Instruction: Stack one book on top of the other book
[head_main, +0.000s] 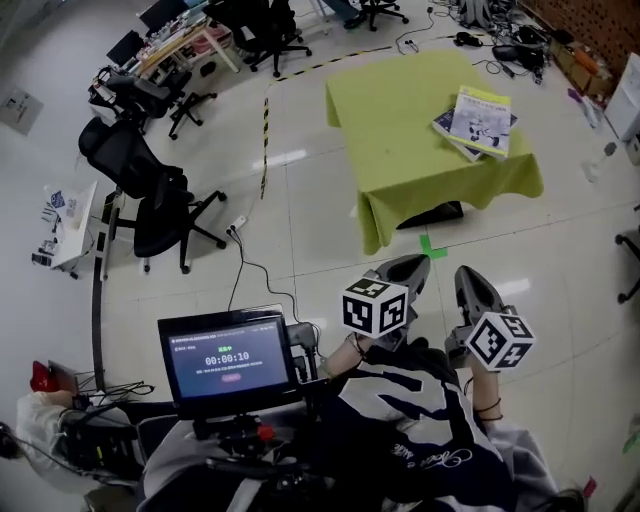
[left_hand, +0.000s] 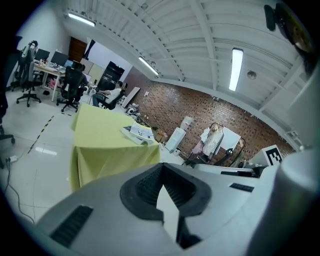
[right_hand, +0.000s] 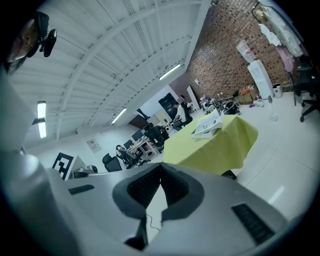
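Observation:
A book with a yellow and white cover (head_main: 484, 119) lies on a darker book (head_main: 446, 124), slightly askew, near the far right corner of the green-clothed table (head_main: 400, 130). Both grippers are held close to the person's body, well short of the table. The left gripper (head_main: 412, 263) and the right gripper (head_main: 469, 273) are shut with nothing between the jaws. The left gripper view shows its shut gripper (left_hand: 162, 171) with the books (left_hand: 137, 134) far ahead. In the right gripper view, the shut gripper (right_hand: 160, 172) faces the books (right_hand: 207, 123) across the floor.
A small screen with a timer (head_main: 228, 358) sits low at the left by the person. Black office chairs (head_main: 150, 195) stand to the left. Striped floor tape (head_main: 266, 140) and a cable (head_main: 245, 270) run across the white tiles. Green tape (head_main: 432, 245) marks the floor before the table.

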